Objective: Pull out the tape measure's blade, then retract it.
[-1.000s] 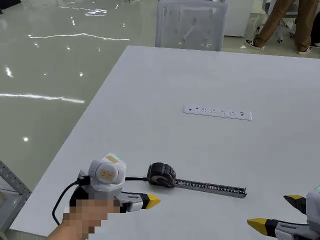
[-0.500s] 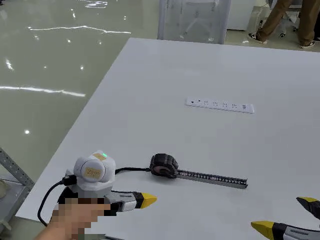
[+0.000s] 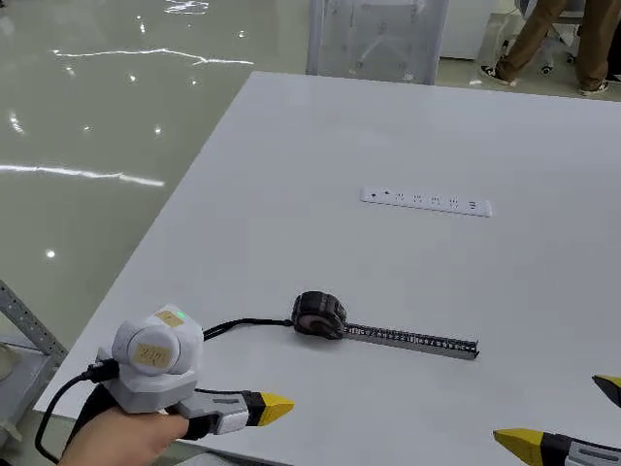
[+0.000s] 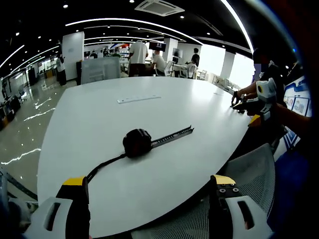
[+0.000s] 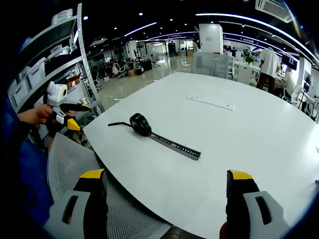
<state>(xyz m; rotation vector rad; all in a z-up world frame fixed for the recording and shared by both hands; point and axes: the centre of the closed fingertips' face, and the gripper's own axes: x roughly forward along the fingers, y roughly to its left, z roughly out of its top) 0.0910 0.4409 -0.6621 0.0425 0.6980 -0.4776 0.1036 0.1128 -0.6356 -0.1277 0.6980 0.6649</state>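
While the tape measure [image 3: 318, 316] lay on the white table [image 3: 320, 165], close to the near edge and a little left of the middle, both claws were away from it and held nothing. The blade [image 3: 412, 340] was pulled out of it to the right and rested flat on the table. A thin black strap [image 3: 243, 323] ran from the tape measure to the left and bent toward the near-left corner.

The left claw [image 3: 264, 408] hovered at the near-left edge of the table, nearer than the tape measure and left of it, apart from the strap. In the left gripper view its two yellow-tipped jaws stood wide, with the tape measure far ahead between them. The right claw [image 3: 563, 417] was at the near right, nearer than the tip of the blade and right of it, well apart from it. Its jaws stood wide too, with nothing between them.

A white power strip [image 3: 425, 202] lay farther on the table, beyond the blade. A grey chair [image 3: 376, 39] stood at the far edge, and a person's legs [image 3: 548, 44] showed at the far right, on the shiny floor [image 3: 87, 116].
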